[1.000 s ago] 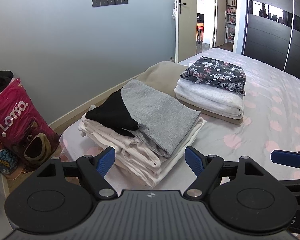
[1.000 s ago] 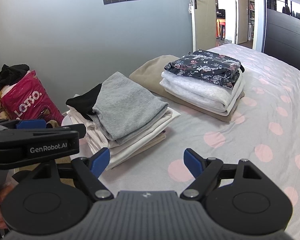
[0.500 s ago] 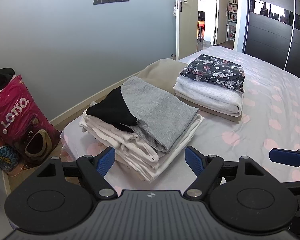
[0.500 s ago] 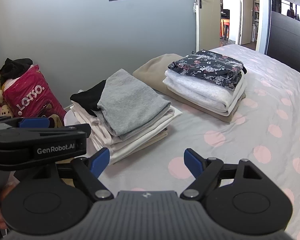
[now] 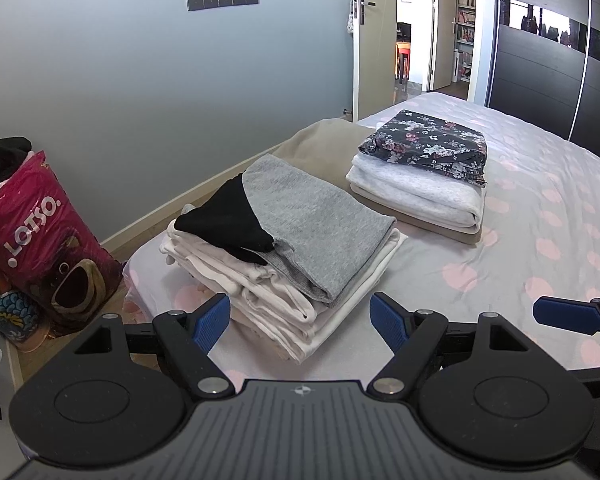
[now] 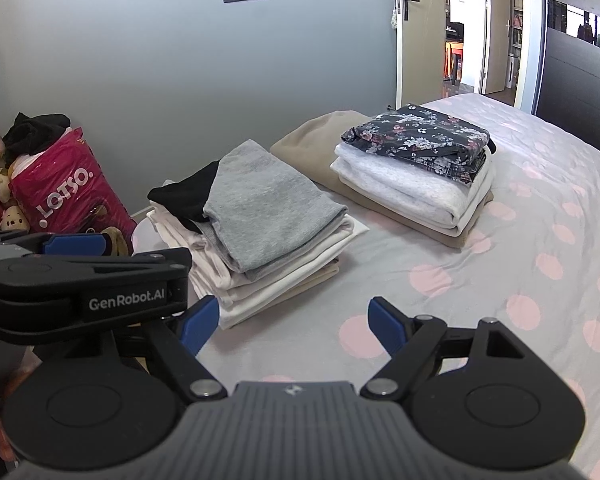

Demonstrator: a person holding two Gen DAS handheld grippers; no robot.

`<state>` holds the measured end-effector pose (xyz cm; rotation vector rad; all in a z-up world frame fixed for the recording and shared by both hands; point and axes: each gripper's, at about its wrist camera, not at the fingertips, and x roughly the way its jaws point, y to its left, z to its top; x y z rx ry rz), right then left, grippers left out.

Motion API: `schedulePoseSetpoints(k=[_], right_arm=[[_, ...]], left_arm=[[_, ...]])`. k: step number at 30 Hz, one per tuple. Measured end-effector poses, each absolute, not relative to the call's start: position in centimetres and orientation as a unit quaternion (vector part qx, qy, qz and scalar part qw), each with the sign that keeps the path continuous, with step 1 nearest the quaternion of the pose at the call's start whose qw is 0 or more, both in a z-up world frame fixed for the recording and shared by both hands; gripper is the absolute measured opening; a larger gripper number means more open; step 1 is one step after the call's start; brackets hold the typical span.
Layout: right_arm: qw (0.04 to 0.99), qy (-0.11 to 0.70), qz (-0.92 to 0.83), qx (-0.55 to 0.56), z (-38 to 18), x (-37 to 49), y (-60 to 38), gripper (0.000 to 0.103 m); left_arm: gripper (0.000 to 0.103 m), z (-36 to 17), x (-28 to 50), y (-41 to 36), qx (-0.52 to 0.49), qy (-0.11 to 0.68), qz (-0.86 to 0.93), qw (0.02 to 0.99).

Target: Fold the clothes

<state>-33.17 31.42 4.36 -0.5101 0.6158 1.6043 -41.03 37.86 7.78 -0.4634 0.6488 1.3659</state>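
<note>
— Left wrist view: the left gripper [image 5: 300,322] sits a touch farther back from the near stack [image 5: 288,248] than it did a second ago, jaws spread wide, nothing between them.

— And the right gripper [image 6: 294,322]?

— Same story: backed off a little, released, empty, hanging over bare bedsheet [image 6: 480,280]. I'd say the folding here looks finished, or they're about to fetch another piece.

— How do the clothes look?

— Tidy. The near stack lies at the corner of the bed: pale cream layers, a grey top [image 5: 320,224] folded over them, a black piece [image 5: 224,220] peeking out on the wall side. Just beyond lies the far stack [image 5: 420,184], a floral garment [image 5: 428,144] on white and beige.

— Anything unfolded left?

— Not on the bed. A pink bag [image 5: 48,240] on the floor has dark cloth on top.
</note>
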Motion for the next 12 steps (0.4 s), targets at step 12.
schedulePoseSetpoints(k=[12], right_arm=[[0.626, 0.267, 0.698, -0.224, 4.39, -33.14, 30.97, 0.085]], left_arm=[[0.076, 7.87, -40.75, 37.42, -0.205, 0.292, 0.612, 0.706]])
